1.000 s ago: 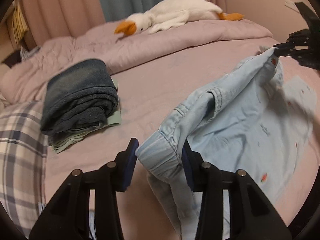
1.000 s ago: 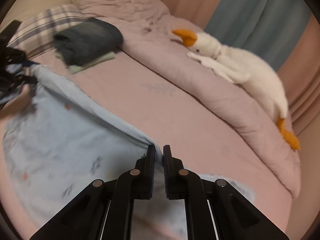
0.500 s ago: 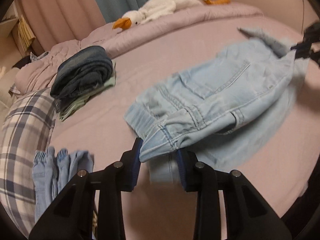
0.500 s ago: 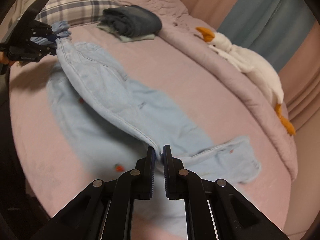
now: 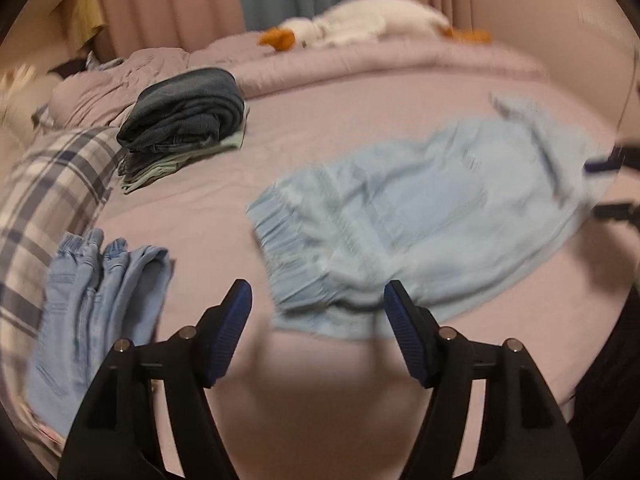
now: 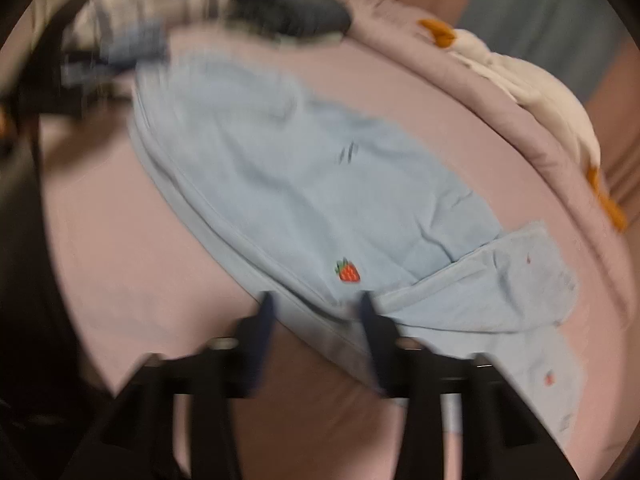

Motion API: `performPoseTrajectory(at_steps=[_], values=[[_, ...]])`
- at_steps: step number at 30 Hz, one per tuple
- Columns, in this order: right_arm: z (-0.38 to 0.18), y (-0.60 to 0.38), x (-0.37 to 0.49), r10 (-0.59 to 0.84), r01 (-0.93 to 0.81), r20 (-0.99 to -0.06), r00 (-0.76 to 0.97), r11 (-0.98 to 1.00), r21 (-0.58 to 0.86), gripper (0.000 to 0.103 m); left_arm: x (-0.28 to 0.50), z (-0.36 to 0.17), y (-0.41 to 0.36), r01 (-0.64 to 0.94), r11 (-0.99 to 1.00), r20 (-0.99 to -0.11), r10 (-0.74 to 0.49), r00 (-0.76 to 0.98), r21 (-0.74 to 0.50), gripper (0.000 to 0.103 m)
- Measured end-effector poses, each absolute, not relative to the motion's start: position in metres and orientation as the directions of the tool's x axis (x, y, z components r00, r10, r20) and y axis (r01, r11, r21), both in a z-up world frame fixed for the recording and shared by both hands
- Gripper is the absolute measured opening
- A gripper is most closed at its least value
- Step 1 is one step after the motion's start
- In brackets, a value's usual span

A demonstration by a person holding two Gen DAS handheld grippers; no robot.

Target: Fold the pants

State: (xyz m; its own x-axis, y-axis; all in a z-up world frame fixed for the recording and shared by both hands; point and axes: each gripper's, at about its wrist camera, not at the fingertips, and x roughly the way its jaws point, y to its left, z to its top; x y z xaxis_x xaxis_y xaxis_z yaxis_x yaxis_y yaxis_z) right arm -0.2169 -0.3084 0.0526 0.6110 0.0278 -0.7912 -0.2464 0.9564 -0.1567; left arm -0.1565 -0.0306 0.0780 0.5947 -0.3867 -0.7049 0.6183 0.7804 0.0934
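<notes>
Light blue pants [image 5: 420,208] with small strawberry marks lie spread on the pink bed, folded lengthwise; they also show in the right wrist view [image 6: 304,184]. My left gripper [image 5: 318,304] is open and empty just short of the elastic waistband. My right gripper [image 6: 316,304] is open at the pants' edge near the legs, with cloth lying between its spread fingers. In the left wrist view the right gripper [image 5: 608,188] shows at the far right edge. Both views are blurred.
A folded stack of dark jeans [image 5: 184,116] on pale green cloth lies at the back left. Another light blue folded garment [image 5: 96,300] lies at the near left by a plaid pillow [image 5: 48,184]. A white goose plush [image 5: 360,24] lies on the rolled duvet behind.
Both grippers have let go of the pants and opened. The pants, held up a second ago, now lie flat on the bed. Both grippers have drawn back a little.
</notes>
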Motion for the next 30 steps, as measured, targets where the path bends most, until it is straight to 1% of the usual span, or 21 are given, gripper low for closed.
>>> performPoseTrajectory(at_steps=[1, 3, 4, 5, 8, 10, 11, 12, 14, 18, 20, 22, 24, 28, 30], values=[[0.061, -0.316, -0.219, 0.071, -0.224, -0.763, 0.642, 0.970, -0.098, 0.068, -0.156, 0.081, -0.038, 0.617, 0.785, -0.694, -0.420, 0.585, 0.045, 0.068], [0.064, -0.327, -0.216, 0.117, -0.186, -0.734, 0.669, 0.982, -0.013, 0.068, -0.156, 0.082, -0.056, 0.627, 0.777, -0.682, -0.483, 0.549, -0.045, 0.068], [0.058, -0.334, -0.207, 0.117, -0.149, -0.738, 0.664, 0.989, 0.023, 0.068, -0.155, 0.080, -0.071, 0.635, 0.766, -0.676, -0.521, 0.522, -0.099, 0.068], [0.049, -0.336, -0.201, 0.106, -0.122, -0.754, 0.648, 0.992, 0.035, 0.068, -0.154, 0.079, -0.084, 0.641, 0.757, -0.677, -0.539, 0.501, -0.128, 0.068], [0.012, -0.340, -0.179, 0.097, -0.068, -0.836, 0.540, 0.995, 0.071, 0.068, -0.156, 0.069, -0.124, 0.658, 0.730, -0.696, -0.570, 0.437, -0.185, 0.068], [0.011, -0.343, -0.181, 0.114, -0.059, -0.824, 0.555, 0.994, 0.097, 0.068, -0.161, 0.064, -0.150, 0.676, 0.705, -0.708, -0.588, 0.391, -0.213, 0.068], [0.014, -0.346, -0.182, 0.134, -0.059, -0.824, 0.551, 0.991, 0.121, 0.068, -0.163, 0.063, -0.158, 0.686, 0.694, -0.711, -0.594, 0.376, -0.218, 0.068], [0.021, -0.355, -0.185, 0.172, -0.049, -0.812, 0.557, 0.983, 0.175, 0.068, -0.165, 0.062, -0.169, 0.702, 0.677, -0.714, -0.602, 0.358, -0.219, 0.068], [0.034, -0.375, -0.191, 0.213, -0.020, -0.776, 0.594, 0.968, 0.250, 0.068, -0.167, 0.058, -0.183, 0.719, 0.663, -0.724, -0.598, 0.343, -0.207, 0.068], [0.055, -0.443, -0.192, 0.182, 0.156, -0.716, 0.674, 0.913, 0.378, 0.068, -0.160, 0.040, -0.199, 0.714, 0.679, -0.778, -0.539, 0.323, -0.174, 0.068], [0.059, -0.478, -0.182, 0.103, 0.275, -0.731, 0.675, 0.884, 0.378, 0.068, -0.155, 0.031, -0.199, 0.712, 0.682, -0.796, -0.520, 0.310, -0.169, 0.068], [0.058, -0.507, -0.168, 0.046, 0.360, -0.752, 0.658, 0.858, 0.367, 0.068, -0.154, 0.030, -0.202, 0.716, 0.679, -0.793, -0.521, 0.315, -0.162, 0.069], [0.055, -0.526, -0.151, 0.026, 0.418, -0.766, 0.642, 0.826, 0.378, 0.068, -0.153, 0.030, -0.204, 0.715, 0.679, -0.793, -0.522, 0.314, -0.163, 0.071], [0.050, -0.544, -0.108, -0.002, 0.481, -0.788, 0.615, 0.794, 0.373, 0.068, -0.152, 0.028, -0.205, 0.717, 0.675, -0.789, -0.530, 0.310, -0.172, 0.076], [0.046, -0.548, -0.083, -0.017, 0.505, -0.801, 0.598, 0.784, 0.361, 0.068, -0.150, 0.028, -0.204, 0.714, 0.676, -0.787, -0.536, 0.305, -0.183, 0.076]])
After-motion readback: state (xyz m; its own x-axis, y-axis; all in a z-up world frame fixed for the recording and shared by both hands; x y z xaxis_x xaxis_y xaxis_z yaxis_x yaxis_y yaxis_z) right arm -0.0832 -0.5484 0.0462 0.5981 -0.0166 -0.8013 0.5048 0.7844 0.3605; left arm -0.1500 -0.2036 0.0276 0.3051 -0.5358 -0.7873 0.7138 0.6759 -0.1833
